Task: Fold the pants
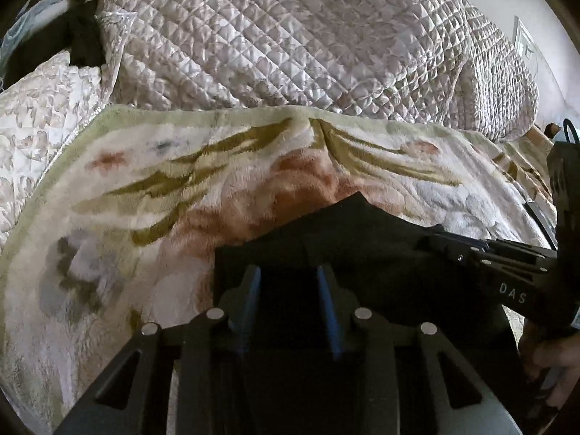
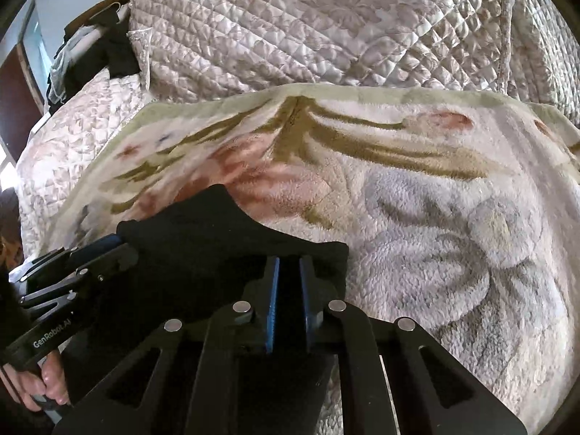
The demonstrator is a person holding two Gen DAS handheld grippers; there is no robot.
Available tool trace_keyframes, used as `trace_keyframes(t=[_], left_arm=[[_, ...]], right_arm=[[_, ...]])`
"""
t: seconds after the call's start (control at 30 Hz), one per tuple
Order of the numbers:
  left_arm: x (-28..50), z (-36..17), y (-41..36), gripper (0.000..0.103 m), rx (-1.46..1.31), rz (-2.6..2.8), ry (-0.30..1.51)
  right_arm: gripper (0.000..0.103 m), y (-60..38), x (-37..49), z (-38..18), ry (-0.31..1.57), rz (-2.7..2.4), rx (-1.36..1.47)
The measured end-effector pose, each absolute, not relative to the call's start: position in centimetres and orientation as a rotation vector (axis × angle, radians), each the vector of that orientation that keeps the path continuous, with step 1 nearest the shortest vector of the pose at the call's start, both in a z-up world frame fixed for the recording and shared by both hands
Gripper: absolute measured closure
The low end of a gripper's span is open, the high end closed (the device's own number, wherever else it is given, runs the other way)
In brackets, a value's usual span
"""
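The black pants point(image 1: 348, 239) lie on a floral fleece blanket point(image 1: 145, 188) on the bed. In the left wrist view my left gripper point(image 1: 289, 272) has its blue-padded jaws apart over the pants' left part. My right gripper point(image 1: 431, 237) reaches in from the right, its tip at the cloth's right corner. In the right wrist view the pants point(image 2: 217, 239) lie low and left, and my right gripper point(image 2: 289, 264) has its jaws nearly together with black cloth between them at the right corner. My left gripper point(image 2: 116, 244) touches the pants' left corner.
A quilted satin bedspread point(image 1: 290, 36) is bunched up behind the blanket. Dark clothes point(image 1: 79, 36) hang at the far left by the bed end. A wall point(image 1: 507, 0) is at the far right. The blanket point(image 2: 453, 217) spreads wide to the right of the pants.
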State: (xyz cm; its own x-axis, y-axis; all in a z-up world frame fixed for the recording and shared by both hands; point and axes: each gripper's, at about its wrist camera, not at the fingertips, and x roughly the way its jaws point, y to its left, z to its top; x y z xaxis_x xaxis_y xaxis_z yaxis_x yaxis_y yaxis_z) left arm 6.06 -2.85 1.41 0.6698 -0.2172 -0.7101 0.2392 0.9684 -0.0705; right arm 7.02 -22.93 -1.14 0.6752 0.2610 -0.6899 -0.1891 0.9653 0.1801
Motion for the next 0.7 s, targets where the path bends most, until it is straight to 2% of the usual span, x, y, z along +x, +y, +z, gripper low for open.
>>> trace_keyframes(t=[0.2, 0.37, 0.7], left_arm=[[6.1, 1.5, -2.4, 0.064, -0.011, -0.255, 0.8], [5.0, 2.7, -2.3, 0.066, -0.003, -0.2, 0.792], [-0.9, 3.9, -1.7, 0.067, -0.001, -0.227, 0.783]], right_arm=[[0.092, -23.2, 6.0, -0.5, 0.781, 0.252, 0.119], [0.092, -22.9, 3.8, 0.7, 0.764, 0.25, 0.103], [0.091, -22.7, -1.6, 0.6, 0.763, 0.256, 0.081]])
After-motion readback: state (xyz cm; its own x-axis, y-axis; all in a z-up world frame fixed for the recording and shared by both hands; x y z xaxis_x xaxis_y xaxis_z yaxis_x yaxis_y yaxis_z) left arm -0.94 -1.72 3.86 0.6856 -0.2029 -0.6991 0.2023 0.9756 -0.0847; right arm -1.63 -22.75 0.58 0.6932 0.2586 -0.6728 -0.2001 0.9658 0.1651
